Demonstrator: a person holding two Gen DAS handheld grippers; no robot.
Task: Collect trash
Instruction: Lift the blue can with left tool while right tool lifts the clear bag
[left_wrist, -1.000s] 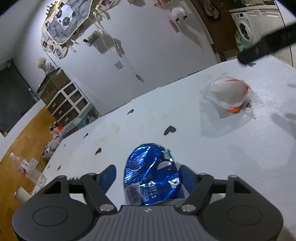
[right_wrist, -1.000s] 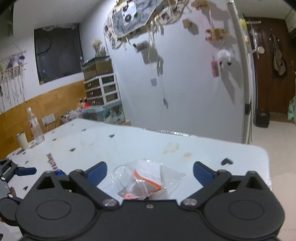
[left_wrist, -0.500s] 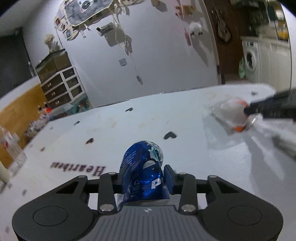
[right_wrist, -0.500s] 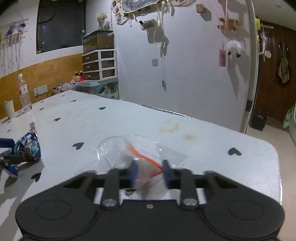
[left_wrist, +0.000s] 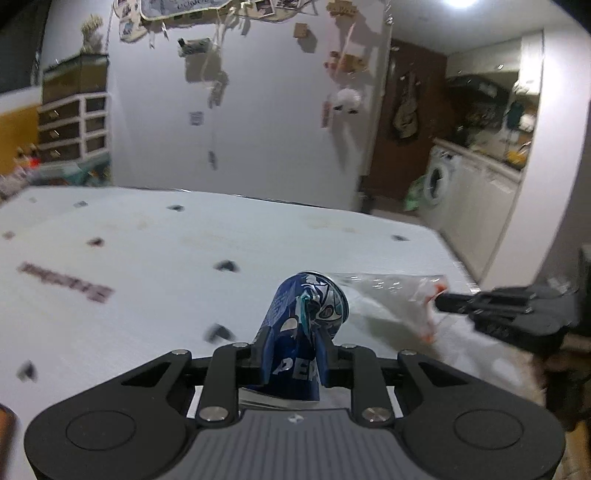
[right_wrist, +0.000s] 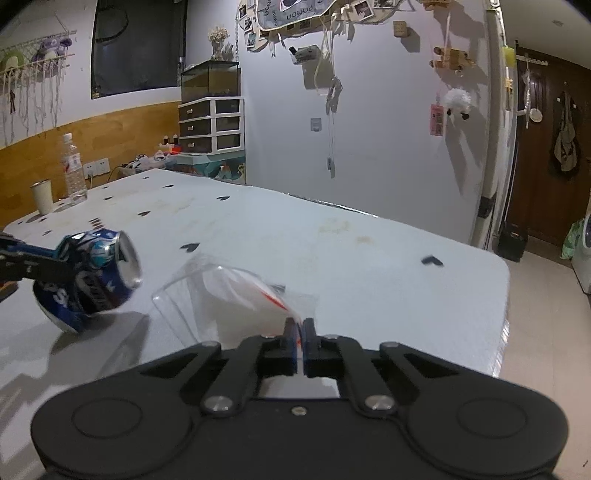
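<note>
- Gripping a crushed blue soda can (left_wrist: 301, 332) w/ my left gripper (left_wrist: 291, 347); jaws just finished closing, pads pressed on both sides of the can.
- Can sticks fwd out of the fingers, open end away from me, lifted clear of the table (left_wrist: 147, 266) in the right wrist view, shadow under it.
- My right gripper (right_wrist: 299, 334) is clamped on a clear plastic bag (right_wrist: 225, 295) w/ orange-red strip; jaws just closed, only thin film between the pads.
- Bag's far end looks to touch the tabletop, pinched edge raised, just right of the can.
- White table has small black heart marks; far left corner: water bottle (right_wrist: 75, 168) & cup (right_wrist: 41, 196), well apart from both items.
</note>
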